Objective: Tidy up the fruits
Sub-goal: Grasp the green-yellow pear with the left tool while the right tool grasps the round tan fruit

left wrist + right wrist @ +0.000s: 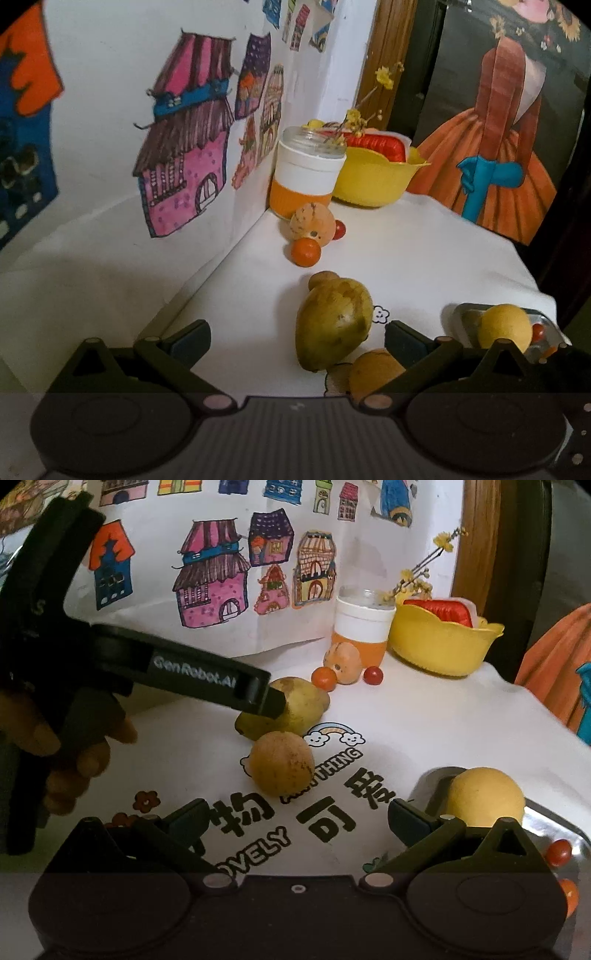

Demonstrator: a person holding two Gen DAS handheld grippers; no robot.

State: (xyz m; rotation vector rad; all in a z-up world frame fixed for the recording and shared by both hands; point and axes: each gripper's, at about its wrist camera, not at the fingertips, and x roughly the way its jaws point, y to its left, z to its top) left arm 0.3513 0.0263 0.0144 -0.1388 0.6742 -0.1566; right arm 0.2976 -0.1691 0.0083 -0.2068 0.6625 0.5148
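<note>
Here the left claw (295,338) gapes wide around the green mango (332,325).

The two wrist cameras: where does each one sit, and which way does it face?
Left wrist: on the left gripper, low over the table, facing the wall corner; its open fingers flank the green mango.
Right wrist: on the right gripper, open, facing the wall drawings; the left gripper and a hand show too.
Shared: mango, yellow bowl, jar, metal tray with a yellow fruit.
</note>
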